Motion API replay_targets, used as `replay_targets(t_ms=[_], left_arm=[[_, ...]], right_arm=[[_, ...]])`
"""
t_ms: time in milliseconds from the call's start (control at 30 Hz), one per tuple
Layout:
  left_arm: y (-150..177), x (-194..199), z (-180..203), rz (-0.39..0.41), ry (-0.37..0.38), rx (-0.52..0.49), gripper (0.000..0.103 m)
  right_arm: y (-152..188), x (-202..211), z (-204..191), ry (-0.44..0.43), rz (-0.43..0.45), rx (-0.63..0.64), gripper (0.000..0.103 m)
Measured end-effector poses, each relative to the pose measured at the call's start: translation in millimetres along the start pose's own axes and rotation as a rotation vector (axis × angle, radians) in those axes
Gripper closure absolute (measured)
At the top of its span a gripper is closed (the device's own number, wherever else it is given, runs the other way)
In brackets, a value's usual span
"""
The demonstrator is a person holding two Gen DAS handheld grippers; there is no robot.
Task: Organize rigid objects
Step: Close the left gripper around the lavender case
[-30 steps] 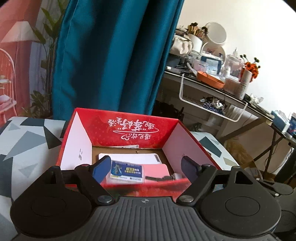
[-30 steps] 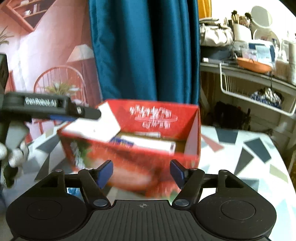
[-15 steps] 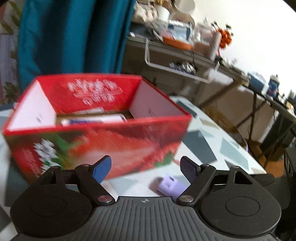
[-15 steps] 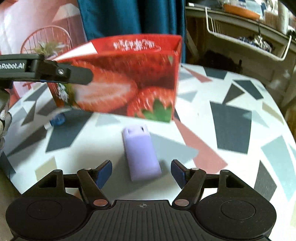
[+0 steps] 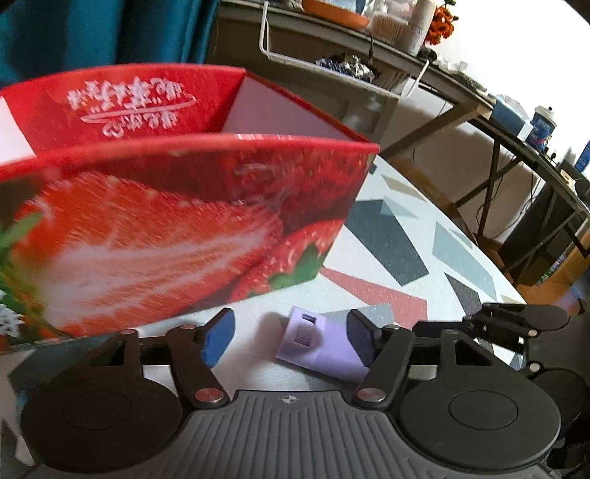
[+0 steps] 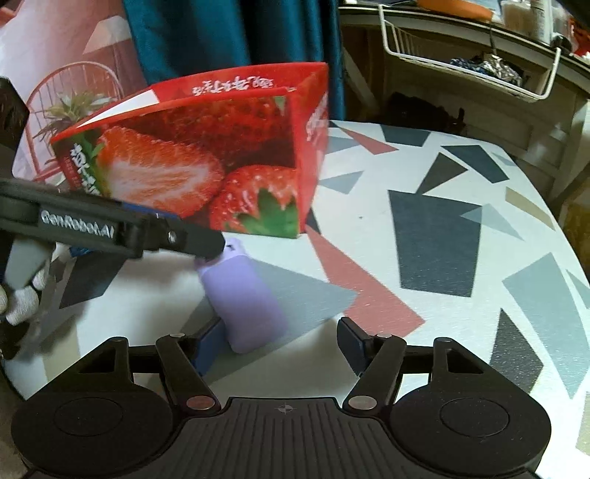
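I am working over a white tabletop [image 6: 424, 258] patterned with grey, navy and red shards, a teal curtain [image 6: 228, 33] and a cluttered shelf behind it.

Nearest to me in the left wrist view, the left hand-held gripper [image 5: 287, 337] has the purple case [image 5: 317, 346] between its jaws at about three o'clock of the gap. The jaws are closing; the right pad looks to be at or just beside the case's edge, the left pad is clear of it, so nothing is clamped yet. In the right wrist view the right hand-held gripper [image 6: 278, 346] is also closing a little, its left pad just beside the case's near end, its right pad well apart; it grasps nothing.

I judge the case light, stiff and smooth plastic with rounded corners, likely to skate on the tabletop. I would pinch it across its narrow width, on the flat long sides.

Farther off, at twelve o'clock, stands the strawberry box [image 5: 177, 228], open-topped, near the case's far end.
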State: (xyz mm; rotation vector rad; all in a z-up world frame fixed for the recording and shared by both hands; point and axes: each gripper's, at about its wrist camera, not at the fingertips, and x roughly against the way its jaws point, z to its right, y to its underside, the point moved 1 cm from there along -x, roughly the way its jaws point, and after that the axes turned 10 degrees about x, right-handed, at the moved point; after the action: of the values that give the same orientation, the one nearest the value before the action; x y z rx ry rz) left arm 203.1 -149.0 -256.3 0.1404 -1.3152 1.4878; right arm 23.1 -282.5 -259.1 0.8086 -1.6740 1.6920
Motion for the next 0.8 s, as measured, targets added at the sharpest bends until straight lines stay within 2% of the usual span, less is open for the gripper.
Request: replay_targets(t_ms=[67,133,233,333,367,633,800], left_arm=[[1.3,-8.0,0.2,-0.016,0.004,0.005,0.040],[3.3,-12.2,-0.9,-0.030,0.013,0.018,0.049],[7.4,-15.5,-4.0,-0.038,0.039,0.046,0.051],[11.4,-17.0,-6.9,-0.037,0.064,0.060,0.054],[13.3,-16.2,-7.0,-0.035,0.066,0.061,0.054],[19.2,-4.0,-5.1,-0.026,0.043,0.081,0.055],[17.4,23.4,-2.9,0.031,0.061,0.089,0.055]], right_arm=[[-1.0,-1.3,5.0,0.009,0.004,-0.013,0.041],[-2.9,-3.2,7.0,0.016,0.009,-0.017,0.043],[-6.4,-7.3,5.7,0.009,0.013,-0.008,0.048],[-9.6,-13.2,-0.9,-0.013,0.008,0.015,0.058],[-10.6,-15.7,-3.6,-0.024,0.002,0.025,0.065],[-18.7,-19.1,-17.4,-0.016,0.003,0.059,0.064],[-30.3,-7.3,-21.5,0.000,0.044,0.076,0.064]])
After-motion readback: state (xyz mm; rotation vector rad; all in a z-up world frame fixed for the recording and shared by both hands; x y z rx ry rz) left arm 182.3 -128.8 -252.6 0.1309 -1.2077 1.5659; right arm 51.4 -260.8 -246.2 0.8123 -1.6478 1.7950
